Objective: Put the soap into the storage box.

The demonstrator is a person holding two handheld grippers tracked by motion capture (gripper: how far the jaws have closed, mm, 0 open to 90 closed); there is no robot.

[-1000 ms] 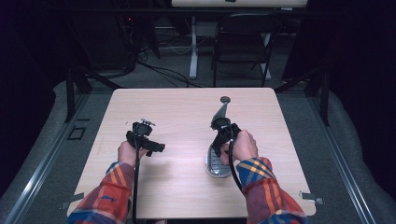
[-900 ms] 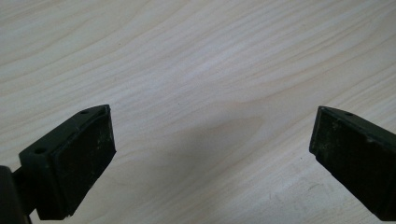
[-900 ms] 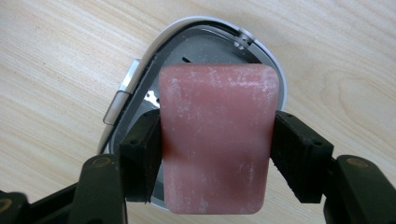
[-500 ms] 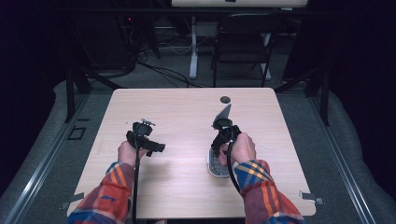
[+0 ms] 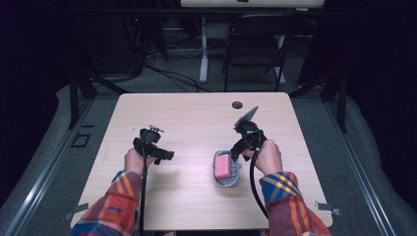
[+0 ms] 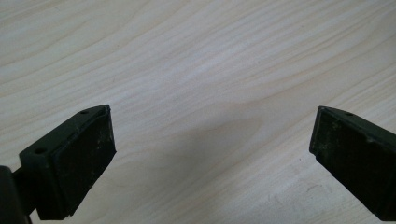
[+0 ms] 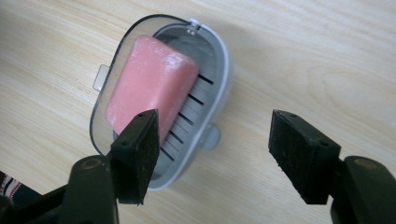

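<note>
My left gripper (image 5: 153, 147) sits over the left half of the desk (image 5: 196, 118), roughly midway between the far and near edges, held in my left hand (image 5: 134, 161). In the left gripper view its jaws stand wide apart with bare pale wood between them; it has hold of nothing. Its cable trails back along my plaid sleeve (image 5: 114, 206) toward the near edge.

My right gripper (image 5: 240, 150) is over the right half of the desk, gripped in my right hand (image 5: 266, 156), with the grey plate on its top tilted toward the far edge. In the right gripper view the jaws are spread wide and carry nothing.

The soap dish (image 5: 227, 169) (grey, oval, with a slotted floor and a clear rim) rests flat on the desk right of centre, closer to the near edge than the far one, just beside my right gripper on its left. A pink bar of soap (image 7: 149, 86) lies inside it, leaning against one side of the tray so that part of the slotted floor shows. In the right gripper view one jaw pad (image 7: 139, 154) overlaps the near end of the dish; I cannot tell whether it touches. The other pad is over bare wood, clear of the dish.

A small dark round hole (image 5: 237, 104) sits in the desk near the far edge, right of centre.
</note>
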